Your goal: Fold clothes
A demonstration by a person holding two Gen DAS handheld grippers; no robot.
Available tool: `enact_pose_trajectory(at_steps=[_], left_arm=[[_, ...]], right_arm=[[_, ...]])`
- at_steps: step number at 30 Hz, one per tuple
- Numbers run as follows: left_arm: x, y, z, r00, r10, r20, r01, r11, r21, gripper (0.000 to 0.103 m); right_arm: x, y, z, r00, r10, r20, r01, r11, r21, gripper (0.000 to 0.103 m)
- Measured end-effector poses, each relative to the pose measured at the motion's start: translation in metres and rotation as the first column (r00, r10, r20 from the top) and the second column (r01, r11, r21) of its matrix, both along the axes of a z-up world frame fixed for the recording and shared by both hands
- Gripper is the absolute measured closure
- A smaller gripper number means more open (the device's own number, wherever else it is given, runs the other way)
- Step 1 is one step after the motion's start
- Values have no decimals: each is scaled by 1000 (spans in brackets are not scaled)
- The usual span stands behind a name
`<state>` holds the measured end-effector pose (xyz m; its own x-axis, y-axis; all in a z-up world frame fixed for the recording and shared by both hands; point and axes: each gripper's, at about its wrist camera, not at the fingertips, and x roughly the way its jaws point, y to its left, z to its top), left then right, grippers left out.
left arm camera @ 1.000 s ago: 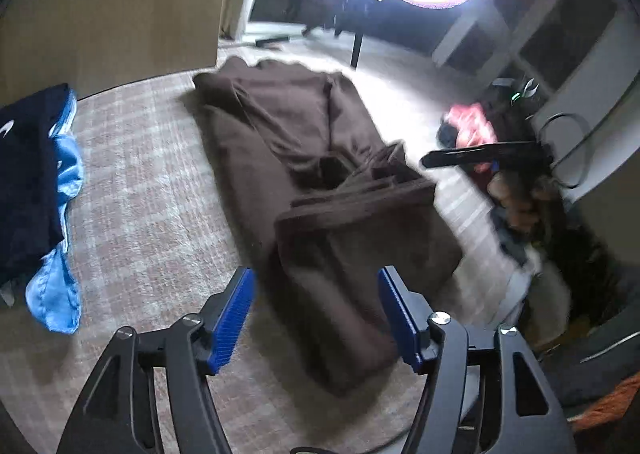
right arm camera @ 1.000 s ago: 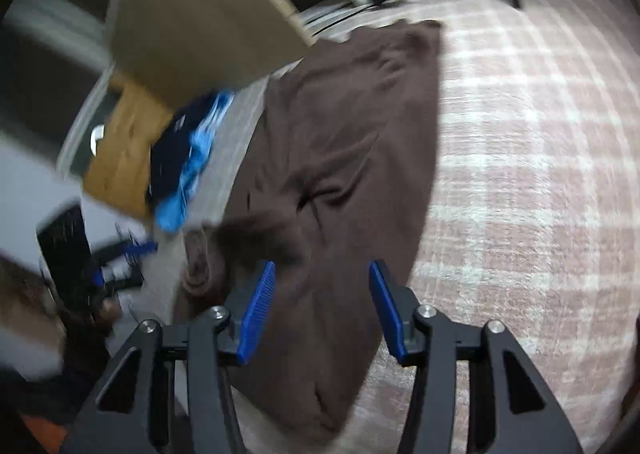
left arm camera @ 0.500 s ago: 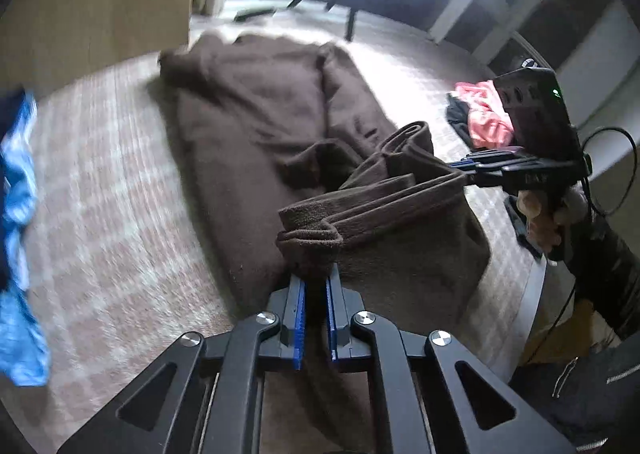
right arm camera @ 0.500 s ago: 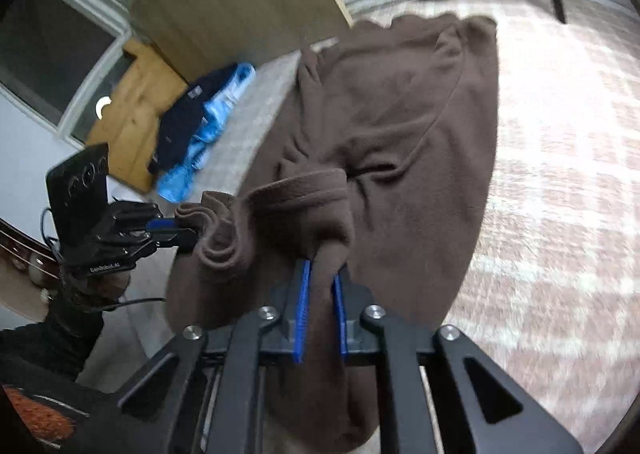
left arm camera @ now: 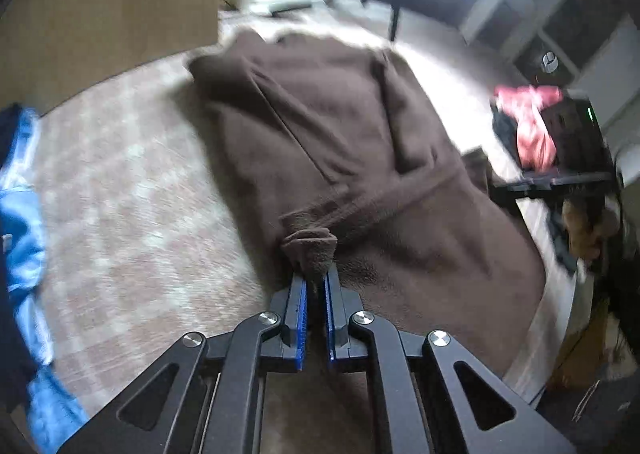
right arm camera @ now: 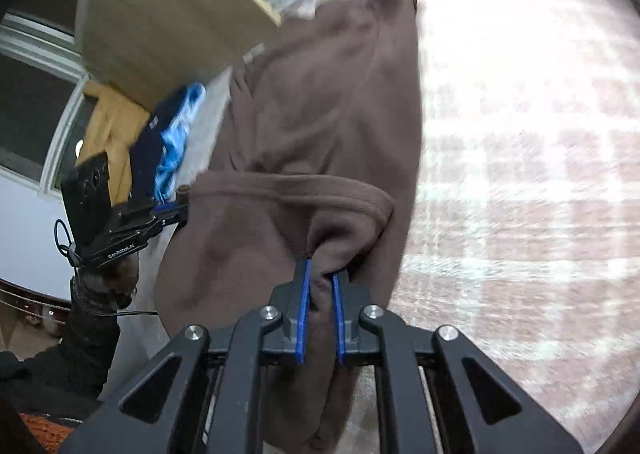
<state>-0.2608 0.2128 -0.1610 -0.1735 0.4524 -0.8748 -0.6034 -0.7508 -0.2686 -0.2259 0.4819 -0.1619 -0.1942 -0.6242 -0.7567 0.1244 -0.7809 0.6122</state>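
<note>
- On the plaid bed cover (left arm camera: 132,214), a brown garment (left arm camera: 332,142) is laid lengthwise; its near hem is lifted clear of the cover and drawn taut between the two grippers.
- The left gripper (left arm camera: 315,286) is seen nearly closed, a bunched corner of the brown hem being pinched between its blue pads (left arm camera: 302,314).
- The right gripper (right arm camera: 321,294) is likewise seen nearly closed, with a fold of the same hem clamped between its blue pads (right arm camera: 305,306).
- No container is visible; loose piles only are noted: blue and navy clothes (left arm camera: 20,238) at the left edge of the cover, a pink item (left arm camera: 532,126) beyond the right edge.
- A wooden board (right arm camera: 160,22) is observed standing at the far left edge.
- Bare cover is seen to the garment's right in the right wrist view.
</note>
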Motion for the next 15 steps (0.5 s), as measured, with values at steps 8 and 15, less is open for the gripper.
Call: enact_pose_trajectory(at_steps=[8,15], left_arm=[[8,-43,44,994,96,-60,-92,993,69,74],[33,-33,64,996,-11,-89,19,996,92,71]], right_arm=[[35,8,58,984,-44,-174,74,982,174,80],[19,-39,41,970,78,-229,-15,963,268,79]])
